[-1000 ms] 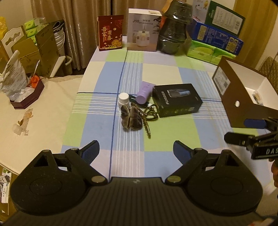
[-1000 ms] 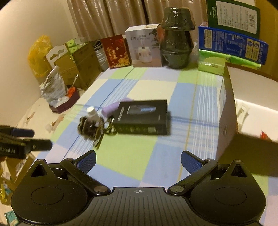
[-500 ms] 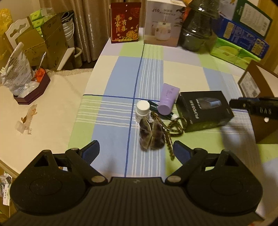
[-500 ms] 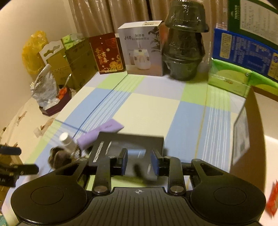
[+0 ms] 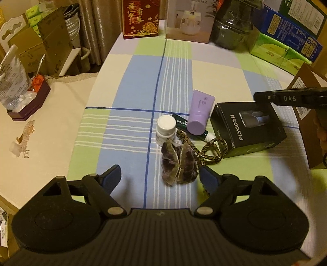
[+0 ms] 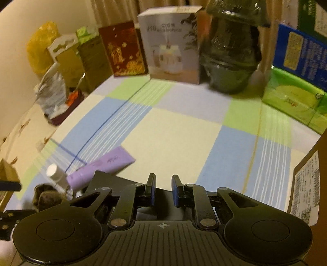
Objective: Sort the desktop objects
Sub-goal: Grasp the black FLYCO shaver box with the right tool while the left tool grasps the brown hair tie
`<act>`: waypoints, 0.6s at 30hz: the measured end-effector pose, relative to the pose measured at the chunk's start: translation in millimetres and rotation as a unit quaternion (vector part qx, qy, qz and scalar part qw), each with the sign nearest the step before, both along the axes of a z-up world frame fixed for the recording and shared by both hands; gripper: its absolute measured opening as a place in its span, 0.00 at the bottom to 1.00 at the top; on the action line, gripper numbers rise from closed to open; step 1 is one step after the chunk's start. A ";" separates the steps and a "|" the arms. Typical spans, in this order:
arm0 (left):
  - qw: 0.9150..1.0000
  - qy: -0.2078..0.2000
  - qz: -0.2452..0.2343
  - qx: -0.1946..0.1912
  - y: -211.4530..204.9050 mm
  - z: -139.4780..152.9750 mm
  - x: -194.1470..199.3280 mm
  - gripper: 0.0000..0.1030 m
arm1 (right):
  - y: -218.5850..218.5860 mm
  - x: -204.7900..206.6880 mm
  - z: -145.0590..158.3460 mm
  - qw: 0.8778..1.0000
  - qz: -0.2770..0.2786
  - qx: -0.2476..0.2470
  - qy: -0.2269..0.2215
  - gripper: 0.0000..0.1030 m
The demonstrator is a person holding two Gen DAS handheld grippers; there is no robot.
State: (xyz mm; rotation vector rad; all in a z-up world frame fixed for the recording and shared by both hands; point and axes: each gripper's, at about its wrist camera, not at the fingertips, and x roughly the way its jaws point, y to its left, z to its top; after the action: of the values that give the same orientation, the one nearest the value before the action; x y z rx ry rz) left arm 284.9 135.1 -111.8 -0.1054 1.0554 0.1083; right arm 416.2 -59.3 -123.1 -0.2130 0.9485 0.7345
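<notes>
A small pile lies mid-table: a white pill bottle (image 5: 165, 131), a purple tube (image 5: 199, 114), a dark green tube (image 5: 184, 124), a brown hair scrunchie (image 5: 178, 163), a patterned cord (image 5: 212, 151) and a black FLYCO box (image 5: 247, 129). My left gripper (image 5: 159, 178) is open, just short of the scrunchie. My right gripper (image 6: 162, 190) hovers over the black box (image 6: 114, 182) with its fingers nearly together and nothing between them; it also shows in the left wrist view (image 5: 286, 99). The purple tube (image 6: 102, 165) and the bottle (image 6: 53, 173) lie to its left.
A brown cardboard box (image 5: 310, 114) stands at the right edge. Along the back stand a red box (image 5: 141, 18), a white humidifier box (image 5: 190, 19), stacked dark bowls (image 5: 235, 26) and green and blue cartons (image 5: 286, 43). A cream table (image 5: 40, 126) with clutter is at left.
My left gripper has moved forward toward the pile and stays open. My right gripper closed from wide open and moved over the black box.
</notes>
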 end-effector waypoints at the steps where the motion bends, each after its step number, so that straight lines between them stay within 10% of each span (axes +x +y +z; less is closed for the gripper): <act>1: 1.000 0.000 -0.002 0.000 -0.6 -0.7 1.2 0.77 | 0.8 0.7 -1.6 1.000 0.007 -0.017 0.018 0.14; 18: 1.000 0.014 -0.016 -0.005 9.6 -17.2 15.4 0.61 | -43.1 -78.9 10.1 0.996 -0.029 -0.014 0.088 0.15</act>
State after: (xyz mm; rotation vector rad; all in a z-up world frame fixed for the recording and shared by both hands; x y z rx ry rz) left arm 300.3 144.7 -129.1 -0.0963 1.0853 0.0765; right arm 337.3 -102.4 -113.0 -0.1464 1.1286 0.6953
